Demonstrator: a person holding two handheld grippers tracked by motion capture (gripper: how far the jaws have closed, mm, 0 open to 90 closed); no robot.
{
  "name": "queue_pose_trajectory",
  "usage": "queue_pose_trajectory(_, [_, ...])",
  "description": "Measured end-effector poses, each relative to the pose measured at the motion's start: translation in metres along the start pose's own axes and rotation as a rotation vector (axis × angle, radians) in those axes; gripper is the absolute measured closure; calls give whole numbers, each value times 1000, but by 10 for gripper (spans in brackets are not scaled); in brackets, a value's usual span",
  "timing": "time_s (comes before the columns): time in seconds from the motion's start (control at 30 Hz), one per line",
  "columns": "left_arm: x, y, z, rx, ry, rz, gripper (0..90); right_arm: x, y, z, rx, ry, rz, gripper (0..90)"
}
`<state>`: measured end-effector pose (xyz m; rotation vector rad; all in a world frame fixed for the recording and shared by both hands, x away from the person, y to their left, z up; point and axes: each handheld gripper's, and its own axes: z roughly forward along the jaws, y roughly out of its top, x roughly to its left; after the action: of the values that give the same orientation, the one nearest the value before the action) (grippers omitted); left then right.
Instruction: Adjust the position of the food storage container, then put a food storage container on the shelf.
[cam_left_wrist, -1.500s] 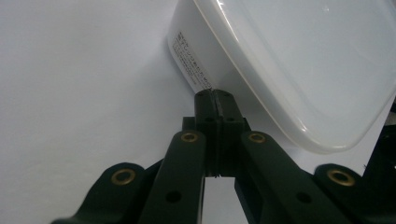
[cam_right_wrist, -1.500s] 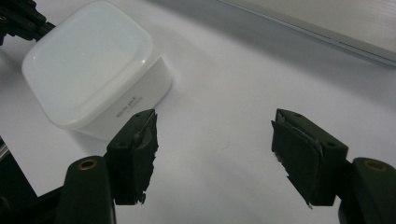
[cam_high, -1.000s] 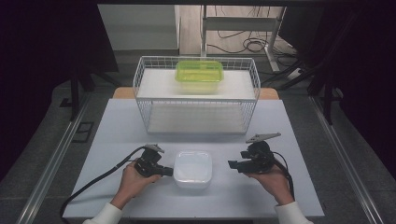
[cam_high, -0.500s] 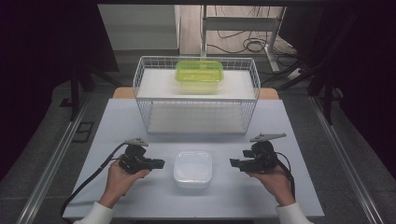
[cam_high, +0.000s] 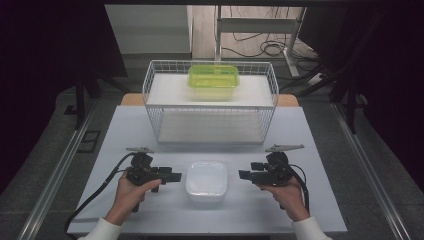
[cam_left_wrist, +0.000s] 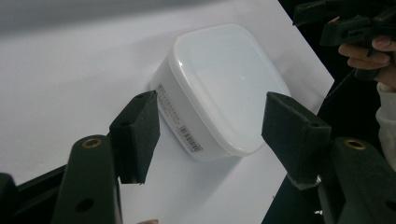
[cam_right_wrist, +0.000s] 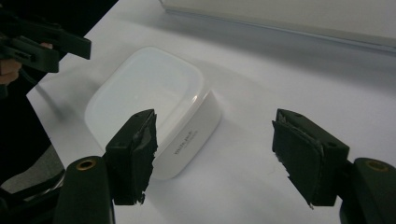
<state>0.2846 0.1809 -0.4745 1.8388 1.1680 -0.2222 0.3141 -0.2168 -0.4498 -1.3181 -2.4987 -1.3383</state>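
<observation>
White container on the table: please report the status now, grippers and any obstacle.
Left gripper jaws just opened, nothing between them; right gripper open, empty. White container lidded, on the table between both, untouched. Path clear; wire rack stands behind.

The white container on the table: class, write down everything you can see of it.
The white container is a shallow, rounded-square box of milky, plastic-looking material, its fitted lid on. A printed label with a barcode runs along one side wall, small lettering along another. It sits flat and upright near the front of the table, between the left claw and right claw; both are open, and neither touches it.
</observation>
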Motion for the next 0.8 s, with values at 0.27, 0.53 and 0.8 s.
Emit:
queue_pose_trajectory(0.27, [1,1,4,-32,-31,-26,382,4,-4,12,11,37,10,315])
queue_pose_trajectory(0.53, [2,-1,12,-31,-38,-54,382,6,-5,28,25,71,43,349])
queue_pose_trajectory(0.8, [4,-2,21,-20,-61,-85,379,11,-6,43,29,88,74,394])
